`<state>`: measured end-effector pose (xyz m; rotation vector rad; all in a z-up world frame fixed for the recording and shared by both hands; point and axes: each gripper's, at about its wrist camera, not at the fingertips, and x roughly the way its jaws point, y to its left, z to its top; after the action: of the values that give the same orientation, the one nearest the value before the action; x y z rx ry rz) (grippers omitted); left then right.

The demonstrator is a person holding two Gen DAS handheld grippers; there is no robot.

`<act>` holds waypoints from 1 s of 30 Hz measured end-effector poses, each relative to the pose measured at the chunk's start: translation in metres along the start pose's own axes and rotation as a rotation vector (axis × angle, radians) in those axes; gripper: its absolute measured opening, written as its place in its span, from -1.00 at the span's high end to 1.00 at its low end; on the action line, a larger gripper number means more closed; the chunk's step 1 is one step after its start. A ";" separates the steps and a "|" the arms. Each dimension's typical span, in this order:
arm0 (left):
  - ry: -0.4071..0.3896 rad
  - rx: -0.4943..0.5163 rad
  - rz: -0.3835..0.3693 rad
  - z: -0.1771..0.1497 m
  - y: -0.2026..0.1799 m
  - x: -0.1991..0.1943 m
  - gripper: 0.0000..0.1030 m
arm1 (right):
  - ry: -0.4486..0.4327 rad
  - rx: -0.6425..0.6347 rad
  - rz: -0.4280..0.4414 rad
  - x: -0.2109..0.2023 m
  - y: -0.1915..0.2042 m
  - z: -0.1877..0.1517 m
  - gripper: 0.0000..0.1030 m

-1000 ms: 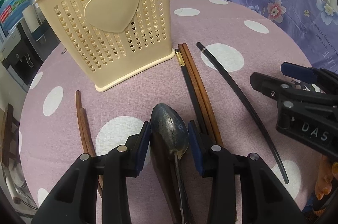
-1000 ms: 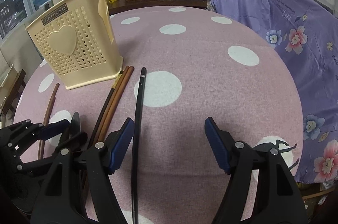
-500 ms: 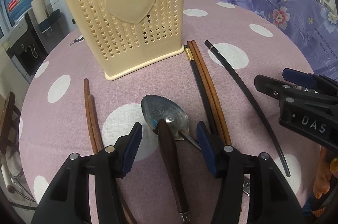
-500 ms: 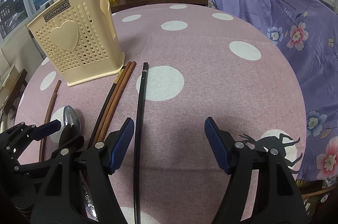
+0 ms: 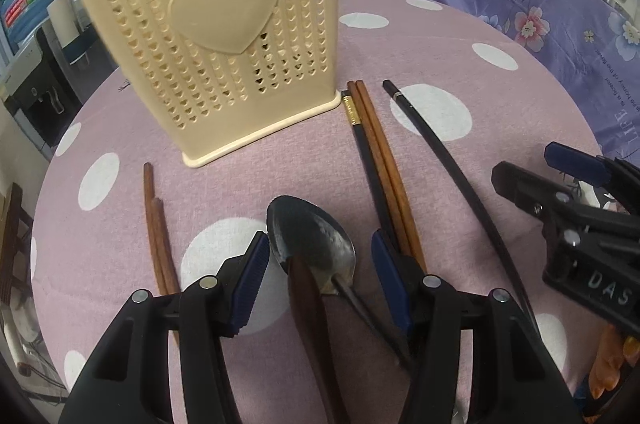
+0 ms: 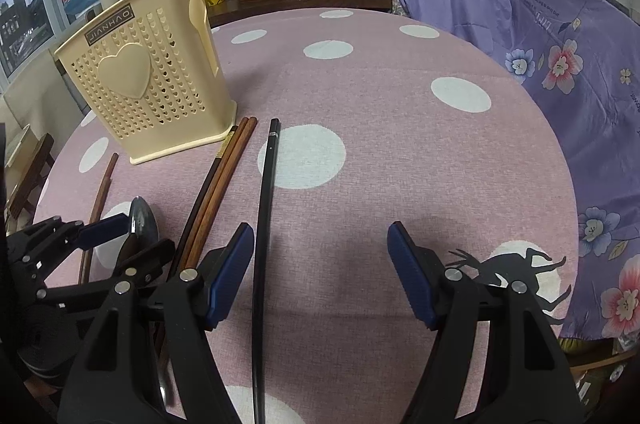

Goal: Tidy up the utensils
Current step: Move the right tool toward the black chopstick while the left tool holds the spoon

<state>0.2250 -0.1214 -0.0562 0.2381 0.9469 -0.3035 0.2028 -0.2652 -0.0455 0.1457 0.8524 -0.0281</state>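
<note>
Between left fingers (image 5: 248,276), spoon (image 5: 310,238).

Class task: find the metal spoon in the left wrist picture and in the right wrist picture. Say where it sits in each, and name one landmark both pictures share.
Left wrist: the metal spoon lies bottom centre, its bowl between the open fingers of the left gripper.
Right wrist: the spoon shows at lower left, partly hidden behind the left gripper.
Shared landmark: the cream utensil holder with the heart.
</note>
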 end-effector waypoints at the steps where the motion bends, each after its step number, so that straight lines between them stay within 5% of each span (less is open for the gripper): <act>1: -0.002 0.005 -0.006 0.001 -0.001 0.001 -0.02 | 0.000 0.001 -0.001 0.000 0.000 0.000 -0.35; 7: -0.037 -0.007 -0.029 -0.001 0.005 -0.006 -0.04 | 0.003 0.005 0.002 0.002 -0.001 -0.001 -0.35; 11: -0.071 -0.014 0.031 -0.010 0.010 -0.021 -0.04 | 0.006 0.009 0.002 0.003 -0.002 -0.002 -0.35; 30: 0.004 0.020 0.057 0.004 -0.002 0.000 -0.01 | 0.010 0.024 0.014 0.002 -0.005 -0.006 -0.35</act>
<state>0.2279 -0.1247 -0.0541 0.2841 0.9391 -0.2602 0.1997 -0.2694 -0.0516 0.1745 0.8615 -0.0240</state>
